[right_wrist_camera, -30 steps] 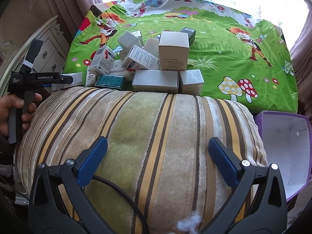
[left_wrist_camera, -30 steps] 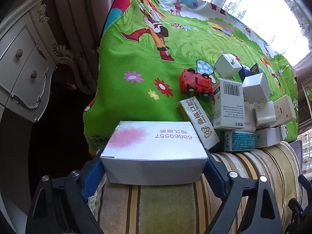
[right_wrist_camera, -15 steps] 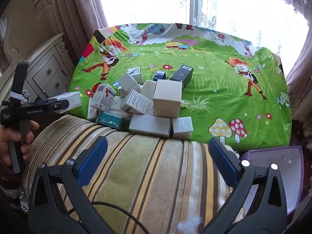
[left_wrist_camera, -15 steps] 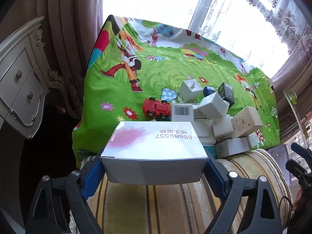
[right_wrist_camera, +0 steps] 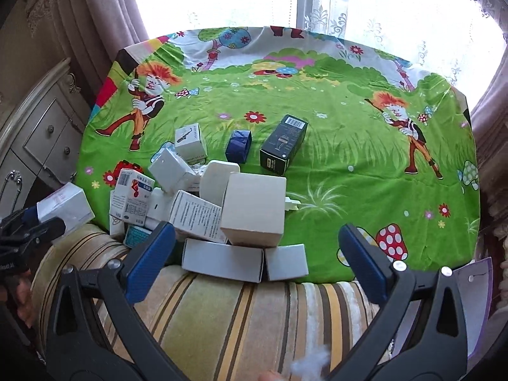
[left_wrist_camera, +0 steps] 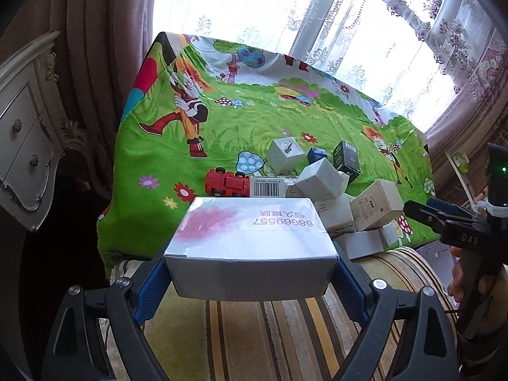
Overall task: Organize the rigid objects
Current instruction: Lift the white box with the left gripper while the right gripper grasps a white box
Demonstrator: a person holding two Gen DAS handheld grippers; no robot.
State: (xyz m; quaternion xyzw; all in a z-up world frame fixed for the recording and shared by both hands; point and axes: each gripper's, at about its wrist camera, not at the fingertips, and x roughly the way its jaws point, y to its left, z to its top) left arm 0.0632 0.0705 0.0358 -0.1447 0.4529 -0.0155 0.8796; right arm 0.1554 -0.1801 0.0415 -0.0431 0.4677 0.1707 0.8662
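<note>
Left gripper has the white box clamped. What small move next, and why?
Probably carry the white box rightward toward the purple bin. The left gripper holds it clear of the pile, and the right gripper hangs open and empty over the striped cushion.

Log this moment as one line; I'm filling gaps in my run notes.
left gripper: shut on white box, lifted | right gripper: open, empty, above box pile | purple bin: at right
</note>
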